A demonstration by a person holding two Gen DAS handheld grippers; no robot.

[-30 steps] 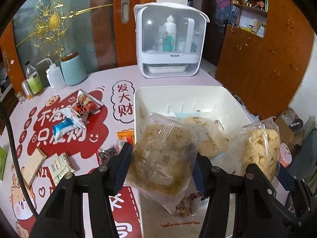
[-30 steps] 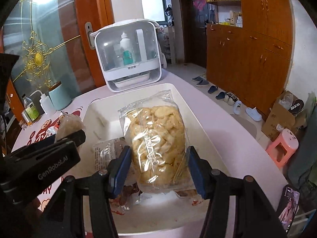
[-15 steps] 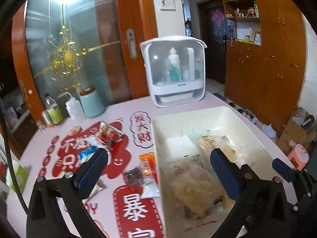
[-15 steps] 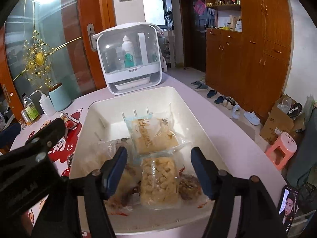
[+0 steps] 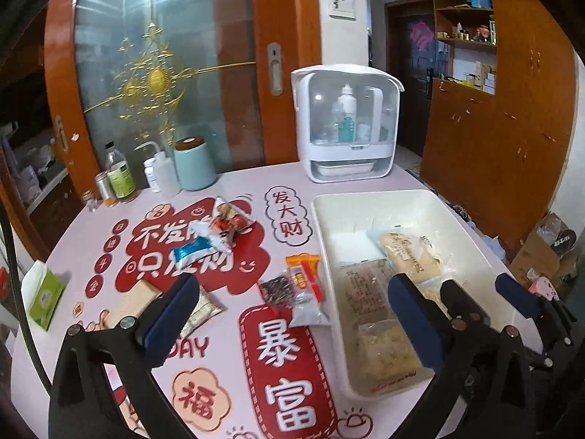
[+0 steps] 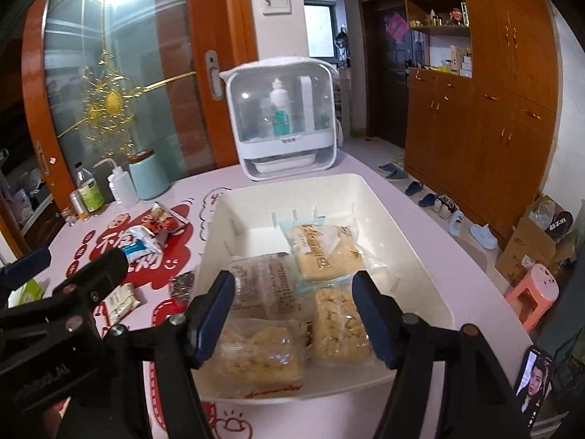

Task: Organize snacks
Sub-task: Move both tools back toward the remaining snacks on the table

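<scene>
Left gripper (image 5: 292, 323): wide open. It holds nothing and touches nothing. It hangs above the pink table (image 5: 234, 190), over the spot where the table meets the left wall of the white bin (image 5: 331, 278).

Right gripper (image 6: 294, 314): wide open too. It holds nothing. It hangs above the near end of the white bin (image 6: 413, 241).

White bin: it sits on the right part of the table. Four clear snack bags lie flat inside it.

Popcorn bag (image 6: 340, 323): near right corner of the bin, under the right gripper, close to its right finger.

Crumbly yellow bag (image 6: 257, 355): near left corner of the bin, just beside the popcorn bag, under the right gripper's left finger.

Bag with small print (image 6: 265, 283): behind the crumbly yellow bag.

Pale cake bag (image 6: 323, 247): farther back in the bin, touching the bag with small print.

Loose snacks on the table: an orange and red packet (image 5: 305, 274) and a dark seed packet (image 5: 279, 289) lie just left of the bin, between the left gripper's fingers in its view. A blue and white packet (image 5: 193, 250) and a red packet (image 5: 228, 219) lie farther back on the red sticker. A flat packet (image 5: 199, 311) lies next to the left finger.

Back of the table: a white box with bottles (image 5: 345, 124) and a light blue jar (image 5: 193, 164).
</scene>
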